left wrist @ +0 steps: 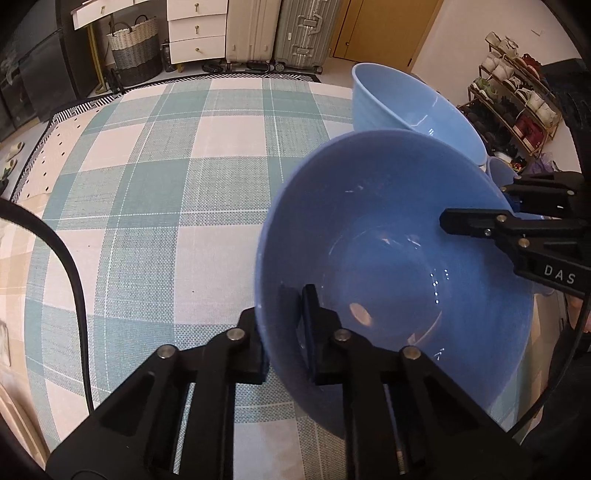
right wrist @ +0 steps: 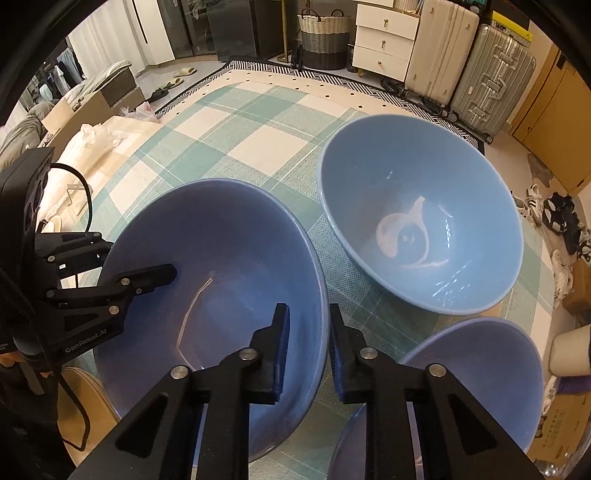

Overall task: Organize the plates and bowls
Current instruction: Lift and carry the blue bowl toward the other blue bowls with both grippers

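A dark blue bowl (left wrist: 388,240) (right wrist: 221,266) is on the checked green-and-white tablecloth (left wrist: 184,184), with a gripper on each side of it. My left gripper (left wrist: 284,306) is shut on its near-left rim, one finger inside and one outside. My right gripper (right wrist: 308,314) is shut on the opposite rim in the same way. Each wrist view shows the other gripper clamped on the far rim: the right gripper (left wrist: 480,203), the left gripper (right wrist: 135,256). A lighter blue bowl (right wrist: 421,206) (left wrist: 417,107) stands just behind. A third blue bowl (right wrist: 480,369) is beside my right gripper.
A black cable (left wrist: 74,277) hangs at the left. A white cup (right wrist: 569,350) stands at the table's right edge. Beyond the table are suitcases (left wrist: 277,29), white drawers (left wrist: 195,33), a woven basket (left wrist: 135,48) and a shoe rack (left wrist: 517,92).
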The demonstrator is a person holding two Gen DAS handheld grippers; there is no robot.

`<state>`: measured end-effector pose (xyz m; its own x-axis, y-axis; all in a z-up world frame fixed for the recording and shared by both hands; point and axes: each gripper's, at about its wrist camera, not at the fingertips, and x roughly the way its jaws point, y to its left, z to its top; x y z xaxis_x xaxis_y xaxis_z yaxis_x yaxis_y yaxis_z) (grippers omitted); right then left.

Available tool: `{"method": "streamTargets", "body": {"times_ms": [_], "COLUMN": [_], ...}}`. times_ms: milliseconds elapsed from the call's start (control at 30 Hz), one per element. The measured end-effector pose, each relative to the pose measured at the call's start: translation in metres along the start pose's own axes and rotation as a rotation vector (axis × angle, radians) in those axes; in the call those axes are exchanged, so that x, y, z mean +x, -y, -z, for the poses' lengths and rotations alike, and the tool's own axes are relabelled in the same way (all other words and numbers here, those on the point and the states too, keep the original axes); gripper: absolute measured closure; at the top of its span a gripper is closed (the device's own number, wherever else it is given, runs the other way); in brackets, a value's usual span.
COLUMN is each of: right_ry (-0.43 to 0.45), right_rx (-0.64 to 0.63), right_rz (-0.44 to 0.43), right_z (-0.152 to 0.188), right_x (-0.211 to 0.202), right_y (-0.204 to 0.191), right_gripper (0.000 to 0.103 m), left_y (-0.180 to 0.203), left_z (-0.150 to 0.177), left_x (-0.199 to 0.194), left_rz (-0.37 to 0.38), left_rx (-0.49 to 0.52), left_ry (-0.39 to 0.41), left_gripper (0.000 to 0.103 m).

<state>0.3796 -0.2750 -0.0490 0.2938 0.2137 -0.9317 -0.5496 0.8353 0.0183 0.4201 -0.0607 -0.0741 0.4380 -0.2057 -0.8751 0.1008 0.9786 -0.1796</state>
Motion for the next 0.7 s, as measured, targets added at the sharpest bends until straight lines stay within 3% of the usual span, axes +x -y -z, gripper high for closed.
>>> {"method": "streamTargets", "body": {"times_ms": [300, 700], "right_ry": [0.044, 0.163], "right_rx": [0.066, 0.100], "right_rz": [-0.046, -0.026], "right_z": [0.006, 0.013], "right_x": [-0.007, -0.061], "right_y": [0.004, 0.004], "right_gripper": [0.094, 0.094], "left_y": [0.005, 0.025], "left_z": [0.004, -0.010], "left_x": [-0.010, -0.055], "left_rz": [0.008, -0.004], "left_rx": [0.005, 0.044], "left_ry": [0.029, 0.118], "left_gripper": [0.097, 0.097]}}
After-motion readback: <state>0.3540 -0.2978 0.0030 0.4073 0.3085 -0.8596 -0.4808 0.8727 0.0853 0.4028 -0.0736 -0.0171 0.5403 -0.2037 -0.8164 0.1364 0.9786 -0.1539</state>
